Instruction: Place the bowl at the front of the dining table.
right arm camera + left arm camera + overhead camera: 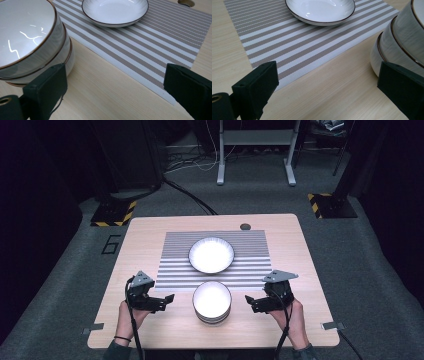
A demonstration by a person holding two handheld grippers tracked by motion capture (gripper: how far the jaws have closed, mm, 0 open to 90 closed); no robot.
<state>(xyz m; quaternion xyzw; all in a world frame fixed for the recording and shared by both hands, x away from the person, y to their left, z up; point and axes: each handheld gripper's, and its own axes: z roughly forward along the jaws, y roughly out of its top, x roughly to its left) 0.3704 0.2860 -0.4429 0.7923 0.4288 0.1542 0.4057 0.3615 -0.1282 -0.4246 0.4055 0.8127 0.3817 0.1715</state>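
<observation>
Two grippers, left (pixel 169 297) and right (pixel 248 298), were held released beside the bowls (pixel 212 301) near the counter's front edge, ready for grasping.

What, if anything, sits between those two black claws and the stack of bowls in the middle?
Nothing visible. The left gripper and right gripper flank the stack of bowls, both open, with bare table between each one and the stack. The plate sits farther back on the striped mat.

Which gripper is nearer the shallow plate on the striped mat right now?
Hard to separate, the left perhaps slightly. The left gripper sits below-left of the plate, the right gripper below-right, both off the mat, flanking the stacked bowls.
</observation>
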